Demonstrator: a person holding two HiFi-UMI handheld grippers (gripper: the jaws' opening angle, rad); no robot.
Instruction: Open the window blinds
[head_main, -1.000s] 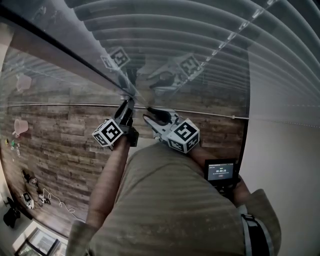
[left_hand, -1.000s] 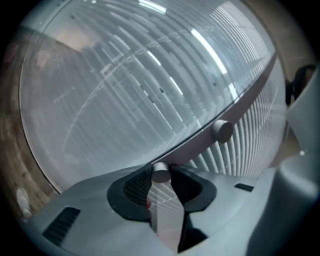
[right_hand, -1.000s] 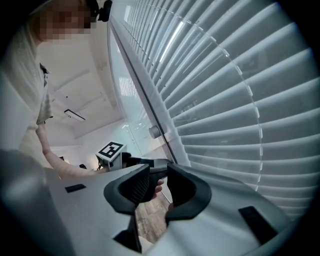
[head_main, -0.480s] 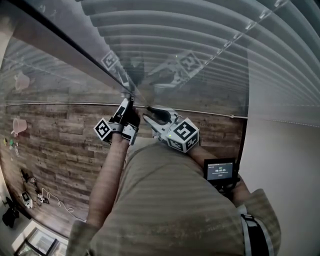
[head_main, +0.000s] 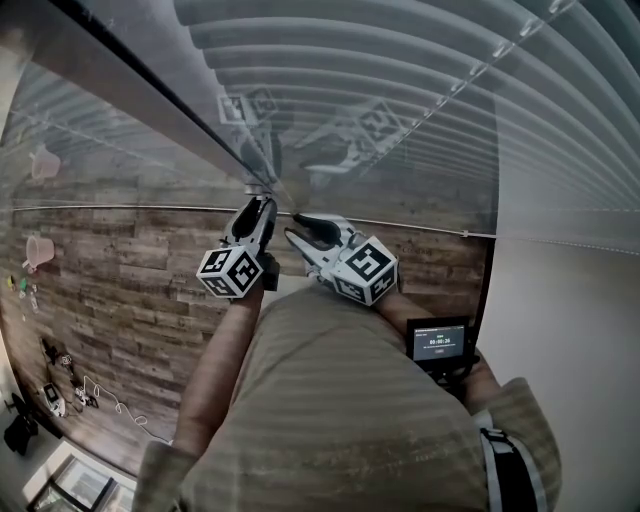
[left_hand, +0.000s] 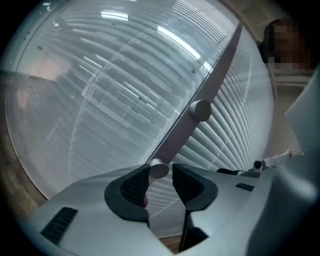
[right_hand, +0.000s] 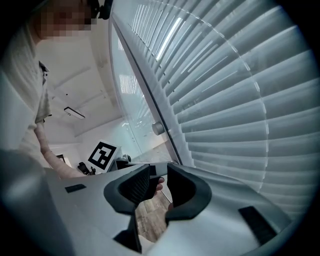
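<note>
The window blinds (head_main: 400, 90) are white horizontal slats filling the top of the head view. A thin dark tilt wand (head_main: 170, 105) hangs down in front of them. My left gripper (head_main: 262, 205) is at the wand's lower end. In the left gripper view the wand (left_hand: 200, 112) ends in a round tip (left_hand: 159, 170) between the jaws of the left gripper (left_hand: 161, 182). The jaws are opening: the tip lies close to the left pad, with a gap to the right pad. My right gripper (head_main: 300, 225) hovers just right of it, open and empty (right_hand: 160, 185), beside the slats (right_hand: 235, 100).
Far below lies a wood plank floor (head_main: 120, 290) with small items at its left edge (head_main: 60, 390). A white wall (head_main: 570, 340) stands to the right. A small screen device (head_main: 440, 343) sits at the right forearm. The left gripper's marker cube (right_hand: 102, 154) shows in the right gripper view.
My left gripper has rolled about its own axis at the wand's end, so its marker cube faces differently. The right gripper has kept still.
</note>
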